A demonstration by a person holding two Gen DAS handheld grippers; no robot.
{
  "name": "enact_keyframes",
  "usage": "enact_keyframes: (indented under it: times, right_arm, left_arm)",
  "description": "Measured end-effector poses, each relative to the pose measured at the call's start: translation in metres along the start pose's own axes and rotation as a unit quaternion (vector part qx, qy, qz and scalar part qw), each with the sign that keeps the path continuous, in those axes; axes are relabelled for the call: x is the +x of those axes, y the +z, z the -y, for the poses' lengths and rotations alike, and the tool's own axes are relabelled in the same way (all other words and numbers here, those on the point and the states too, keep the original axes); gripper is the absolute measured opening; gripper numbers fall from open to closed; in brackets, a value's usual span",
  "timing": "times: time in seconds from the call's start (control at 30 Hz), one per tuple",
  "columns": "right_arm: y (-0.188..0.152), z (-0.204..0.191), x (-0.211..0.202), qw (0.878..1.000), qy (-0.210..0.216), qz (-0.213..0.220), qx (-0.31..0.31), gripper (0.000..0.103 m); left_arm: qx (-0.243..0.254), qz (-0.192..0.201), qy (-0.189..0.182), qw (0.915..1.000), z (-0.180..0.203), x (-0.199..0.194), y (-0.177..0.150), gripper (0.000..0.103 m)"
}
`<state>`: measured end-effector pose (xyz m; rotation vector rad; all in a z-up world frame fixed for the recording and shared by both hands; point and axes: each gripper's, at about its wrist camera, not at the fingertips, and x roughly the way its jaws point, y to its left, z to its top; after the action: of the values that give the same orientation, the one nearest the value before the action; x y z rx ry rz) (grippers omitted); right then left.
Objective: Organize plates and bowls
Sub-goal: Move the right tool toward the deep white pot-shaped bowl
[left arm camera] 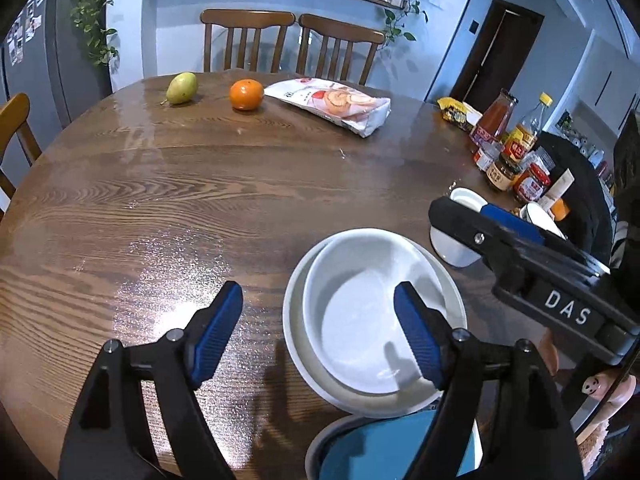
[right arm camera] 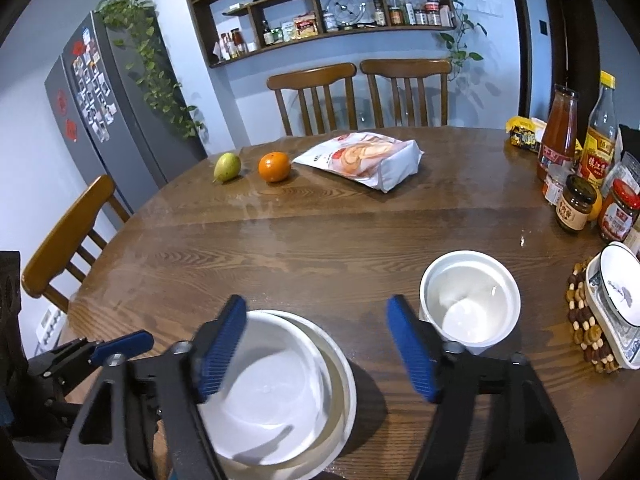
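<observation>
A white bowl (left arm camera: 360, 320) (right arm camera: 272, 392) sits nested inside a wider white bowl (left arm camera: 291, 308) (right arm camera: 345, 384) on the wooden table (left arm camera: 160, 208). My left gripper (left arm camera: 320, 332) is open and straddles the stack's left rim, with one finger (left arm camera: 418, 336) over the inner bowl. On the stack's right rim my right gripper (right arm camera: 318, 344) also stands open, one finger (right arm camera: 222, 344) above the bowl. No pad presses on the bowls. To the right stands a small deep white bowl (right arm camera: 470, 300) (left arm camera: 452, 250). A teal dish (left arm camera: 380, 448) lies at the near edge.
A blue-patterned bowl (right arm camera: 618, 296) rests on a beaded trivet (right arm camera: 588, 320) at the right. Jars and bottles (right arm camera: 576, 184) crowd the right edge. A pear (left arm camera: 182, 88), an orange (left arm camera: 246, 94) and a snack bag (left arm camera: 332, 104) lie at the far side, with chairs (left arm camera: 248, 40) behind.
</observation>
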<state>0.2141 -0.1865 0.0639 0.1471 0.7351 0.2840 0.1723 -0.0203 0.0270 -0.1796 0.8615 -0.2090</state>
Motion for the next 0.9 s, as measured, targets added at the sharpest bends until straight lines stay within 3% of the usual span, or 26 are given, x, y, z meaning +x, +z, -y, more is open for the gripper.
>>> enact_keyframes:
  times: [0.37,0.43,0.9]
  right_arm:
    - [-0.001,-0.0005,0.0074,1.0,-0.003,-0.014,0.0,0.078]
    - [-0.0011,0.001,0.0079,1.0,-0.004,-0.01,0.002,0.086]
    - [-0.001,0.0044,0.0092,1.0,-0.008,-0.015,0.011,0.086]
  left_arm:
    - [0.005,0.006,0.0,1.0,0.0011,-0.0013,-0.0033,0.085]
    - [0.007,0.006,0.002,1.0,0.0014,-0.0005,-0.0035,0.085]
    - [-0.01,0.007,-0.014,0.9998,-0.0036,-0.0019,-0.002,0.086]
